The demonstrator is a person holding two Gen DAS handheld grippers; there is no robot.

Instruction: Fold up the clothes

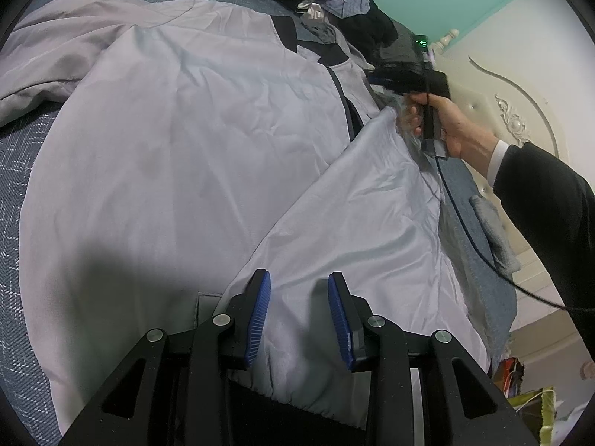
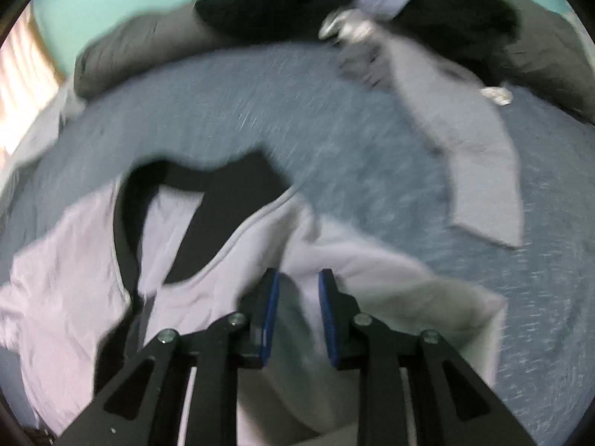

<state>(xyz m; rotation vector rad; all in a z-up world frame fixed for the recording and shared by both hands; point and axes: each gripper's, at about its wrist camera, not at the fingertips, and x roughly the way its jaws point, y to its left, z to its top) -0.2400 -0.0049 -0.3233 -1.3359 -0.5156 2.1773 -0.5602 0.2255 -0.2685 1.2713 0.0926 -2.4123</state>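
On the blue bed (image 1: 15, 193) a pale grey jacket (image 1: 178, 141) lies spread, the left gripper (image 1: 299, 319) and right gripper (image 2: 299, 316) above it, fingers partly apart, gripping nothing

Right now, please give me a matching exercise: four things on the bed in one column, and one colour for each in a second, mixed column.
Things:
1. wrinkled thin jacket
2. woven bed cover
3. rubber finger pads
4. jacket's collar trim

Colours:
A. black
B. bright blue
C. pale grey
D. speckled grey-blue

Pairs: 1-C, 2-D, 3-B, 4-A
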